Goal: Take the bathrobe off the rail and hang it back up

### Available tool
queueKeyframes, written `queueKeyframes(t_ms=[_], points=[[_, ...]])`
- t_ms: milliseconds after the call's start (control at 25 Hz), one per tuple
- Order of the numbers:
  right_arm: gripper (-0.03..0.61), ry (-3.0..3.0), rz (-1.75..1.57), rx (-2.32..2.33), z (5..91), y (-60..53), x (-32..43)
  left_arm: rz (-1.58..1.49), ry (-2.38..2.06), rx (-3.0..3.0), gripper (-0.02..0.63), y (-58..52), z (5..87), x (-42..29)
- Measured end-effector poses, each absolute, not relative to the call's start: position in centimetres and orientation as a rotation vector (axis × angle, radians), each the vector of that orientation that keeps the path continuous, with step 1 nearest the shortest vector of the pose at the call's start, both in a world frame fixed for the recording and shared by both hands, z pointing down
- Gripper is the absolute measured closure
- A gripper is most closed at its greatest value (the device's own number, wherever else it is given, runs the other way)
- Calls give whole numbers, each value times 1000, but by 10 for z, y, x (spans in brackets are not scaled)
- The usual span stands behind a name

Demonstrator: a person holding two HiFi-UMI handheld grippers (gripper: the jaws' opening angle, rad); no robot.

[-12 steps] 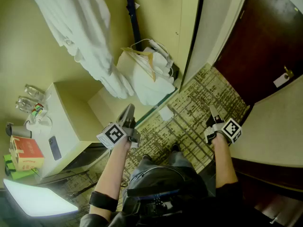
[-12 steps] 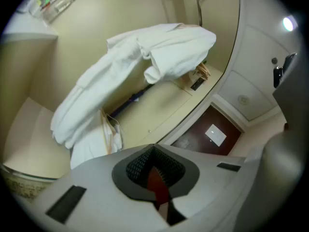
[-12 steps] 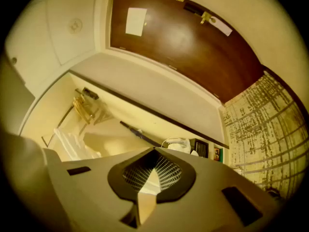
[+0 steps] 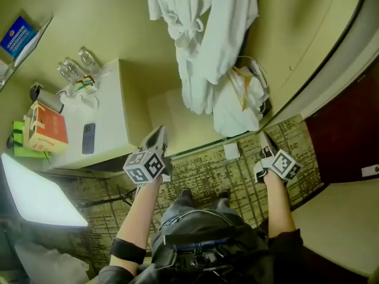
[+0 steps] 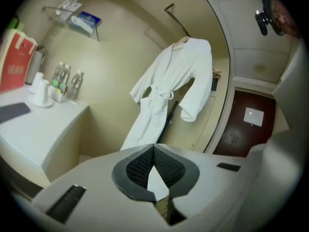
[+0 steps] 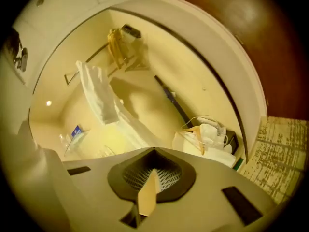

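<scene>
Nearest, the left tongs (image 4: 159,136) and the right tongs (image 4: 265,139) are held low over the patterned carpet (image 4: 207,171). Both are pressed together with nothing between them, as each gripper view confirms. They sit in much the same place in the head view as half a second ago.

What has changed is the framing. The head view has swung, so the white bench (image 4: 112,120) with its phone (image 4: 88,138) now lies further left. The heap of white linen (image 4: 234,108) with a wooden hanger on it now sits ahead rather than off to one side.

Beyond it, the bathrobe (image 4: 201,40) has moved from the upper left to the top centre. It hangs on the rail (image 5: 175,19), well apart from both tongs.

The person now seems squared up to the bathrobe, but taking it down has not begun. The tongs must first be raised and opened.
</scene>
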State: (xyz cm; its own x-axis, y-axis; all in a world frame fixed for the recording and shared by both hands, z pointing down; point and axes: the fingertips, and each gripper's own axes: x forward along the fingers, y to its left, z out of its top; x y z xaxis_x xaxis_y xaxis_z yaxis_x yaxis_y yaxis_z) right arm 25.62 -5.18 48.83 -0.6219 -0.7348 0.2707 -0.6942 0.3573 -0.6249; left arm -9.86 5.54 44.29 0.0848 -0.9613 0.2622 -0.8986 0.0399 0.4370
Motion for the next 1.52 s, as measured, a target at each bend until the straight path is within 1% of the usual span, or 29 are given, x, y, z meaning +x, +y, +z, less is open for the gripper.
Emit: queueKeyframes(t_ms=[80, 200, 320, 440, 800, 1120, 1520], points=[[565, 2678, -1046, -1312, 478, -52, 215, -50, -1948, 1857, 614, 69, 442, -121], [565, 2935, -827, -1274, 469, -44, 158, 119, -2125, 1824, 614, 90, 437, -146], [563, 3095, -664, -1152, 461, -28, 105, 192, -2197, 1826, 614, 100, 434, -159], [563, 3156, -615, -1081, 459, -14, 71, 217, -2210, 1847, 614, 102, 434, -168], [563, 3217, -491, -1084, 452, 3, 33, 192, -2168, 1895, 614, 96, 438, -190], [563, 3186, -435, -1143, 440, 14, 2, 221, -2105, 2034, 614, 81, 425, -203], [563, 3280, -435, -976, 430, 4, -39, 183, -2113, 2070, 614, 44, 421, -218]])
